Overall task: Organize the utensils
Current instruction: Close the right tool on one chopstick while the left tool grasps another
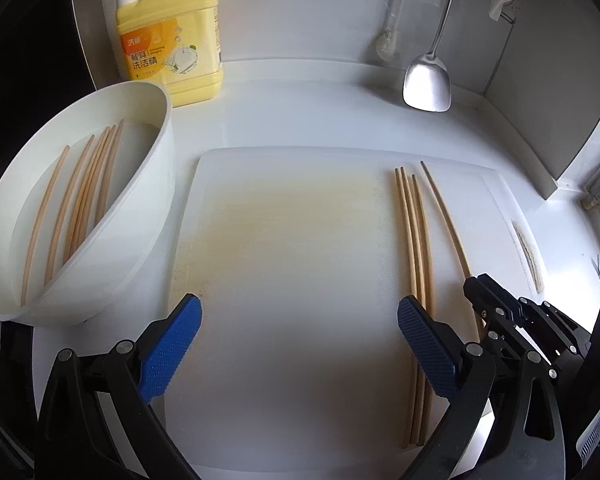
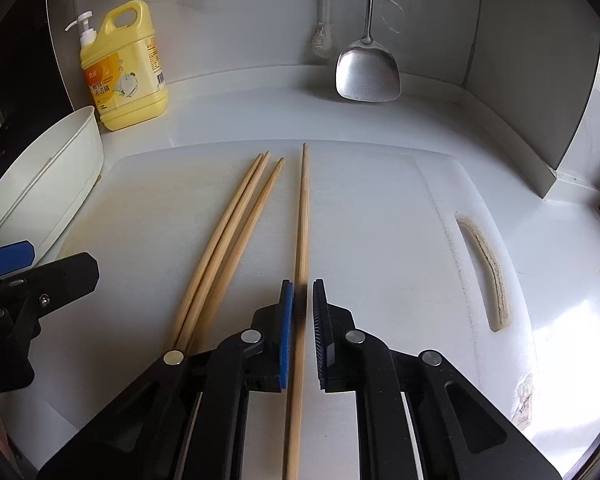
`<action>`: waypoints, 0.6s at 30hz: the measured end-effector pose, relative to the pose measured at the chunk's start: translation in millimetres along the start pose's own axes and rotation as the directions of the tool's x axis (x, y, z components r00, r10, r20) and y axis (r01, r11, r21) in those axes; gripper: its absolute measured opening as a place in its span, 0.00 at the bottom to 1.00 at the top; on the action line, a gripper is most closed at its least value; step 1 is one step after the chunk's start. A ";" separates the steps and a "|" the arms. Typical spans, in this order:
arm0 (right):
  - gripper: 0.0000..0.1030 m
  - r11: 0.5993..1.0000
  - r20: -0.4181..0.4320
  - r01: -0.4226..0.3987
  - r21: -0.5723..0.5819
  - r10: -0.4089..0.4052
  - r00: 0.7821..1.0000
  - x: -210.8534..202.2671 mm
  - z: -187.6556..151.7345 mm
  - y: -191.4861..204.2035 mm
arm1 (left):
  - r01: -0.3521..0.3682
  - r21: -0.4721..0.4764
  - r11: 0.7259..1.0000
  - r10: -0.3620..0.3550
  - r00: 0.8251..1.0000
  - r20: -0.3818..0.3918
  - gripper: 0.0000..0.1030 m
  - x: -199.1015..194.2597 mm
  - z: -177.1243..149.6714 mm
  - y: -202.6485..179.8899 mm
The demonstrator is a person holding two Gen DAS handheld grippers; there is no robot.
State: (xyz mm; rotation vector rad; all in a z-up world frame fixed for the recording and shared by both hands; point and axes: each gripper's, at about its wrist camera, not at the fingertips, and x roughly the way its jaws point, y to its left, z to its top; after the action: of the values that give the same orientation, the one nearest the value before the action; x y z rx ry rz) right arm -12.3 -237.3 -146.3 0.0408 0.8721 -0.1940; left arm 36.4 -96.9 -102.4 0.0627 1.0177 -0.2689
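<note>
A white cutting board [image 2: 360, 240] lies on the white tabletop [image 2: 284, 120], and most of its surface is bare. Toward its right edge, a slot handle [image 2: 485, 270] stays clear of everything. One pale wooden chopstick [image 2: 302, 216] lies straight along the board's middle, apart from three more chopsticks [image 2: 228, 240] bunched just left of it. The right claw [image 2: 302, 304] has closed its blue pads on that single chopstick. The left claw [image 1: 300, 344] hangs wide open over the board's stained middle, holding nothing. Left of the board, a white oval basin [image 1: 152, 216] holds further chopsticks [image 1: 80, 200]. Behind the board stand a yellow detergent jug [image 2: 126, 68] and a steel spatula [image 2: 368, 74] against the wall.
</note>
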 end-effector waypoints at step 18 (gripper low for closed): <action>0.10 0.999 0.015 -0.006 0.051 0.005 1.000 -4.8 -6.3 -38.2 | -0.014 0.076 0.997 0.017 0.999 -0.046 0.94 38.6 -3.2 -29.5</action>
State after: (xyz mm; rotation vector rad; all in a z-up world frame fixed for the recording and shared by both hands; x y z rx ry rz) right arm -27.1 -273.3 -145.0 0.0898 0.8517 -0.2110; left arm 45.5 -132.3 -134.7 0.1456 1.0530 -0.2929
